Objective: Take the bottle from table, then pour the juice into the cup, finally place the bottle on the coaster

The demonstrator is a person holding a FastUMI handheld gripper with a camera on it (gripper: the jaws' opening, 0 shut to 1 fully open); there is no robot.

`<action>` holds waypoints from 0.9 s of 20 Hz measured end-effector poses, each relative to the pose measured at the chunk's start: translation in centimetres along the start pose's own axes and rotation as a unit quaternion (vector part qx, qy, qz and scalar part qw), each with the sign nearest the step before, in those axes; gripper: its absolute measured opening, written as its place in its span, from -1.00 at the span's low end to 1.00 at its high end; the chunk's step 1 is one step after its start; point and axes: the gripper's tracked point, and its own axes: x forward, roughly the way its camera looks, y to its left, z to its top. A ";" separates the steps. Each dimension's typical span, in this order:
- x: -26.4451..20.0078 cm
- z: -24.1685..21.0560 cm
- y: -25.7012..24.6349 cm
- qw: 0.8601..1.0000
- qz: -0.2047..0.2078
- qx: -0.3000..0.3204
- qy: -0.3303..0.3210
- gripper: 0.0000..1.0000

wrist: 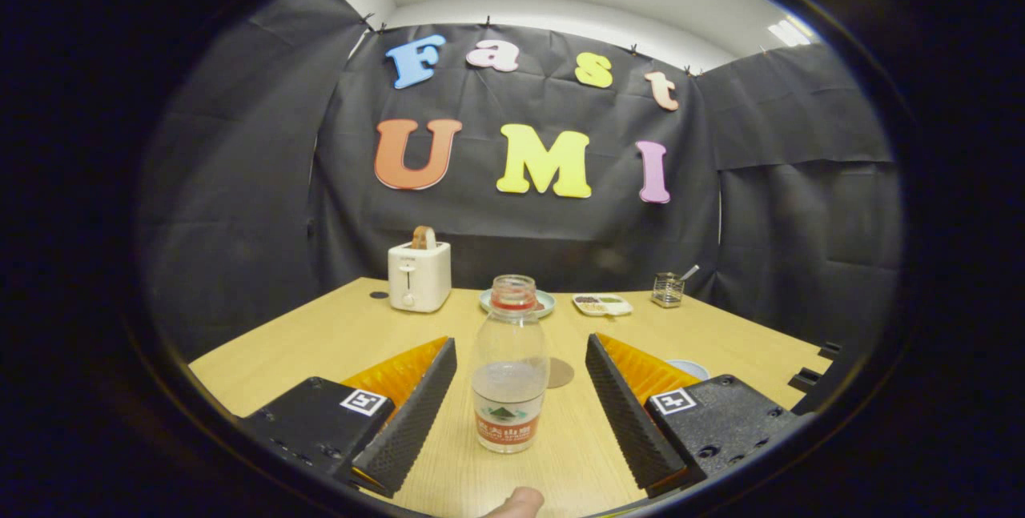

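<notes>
At lower centre, the bottle [510, 366] stands upright between the spread, untouching fingers of the gripper [512, 406]; closing squarely on its label band should hold it steady.

Coaster [560, 372] half hidden behind the bottle [509, 366]. Cup [689, 367] mostly behind one finger [621, 414] (rim alone shows). Tray [602, 305] contents too small to tell. Fingertip [516, 502] cut off below.

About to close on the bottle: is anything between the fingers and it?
Nothing visible. The bottle stands upright on the table between the open gripper fingers, with bare wood on both sides. The coaster lies just behind it.
</notes>
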 end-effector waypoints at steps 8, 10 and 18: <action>3.2 -4.4 0.9 0.999 0.003 0.028 0.015 1.00; 4.0 -4.5 1.1 1.000 0.004 0.022 0.010 1.00; 6.3 -5.0 0.7 1.000 -0.006 0.015 -0.002 0.84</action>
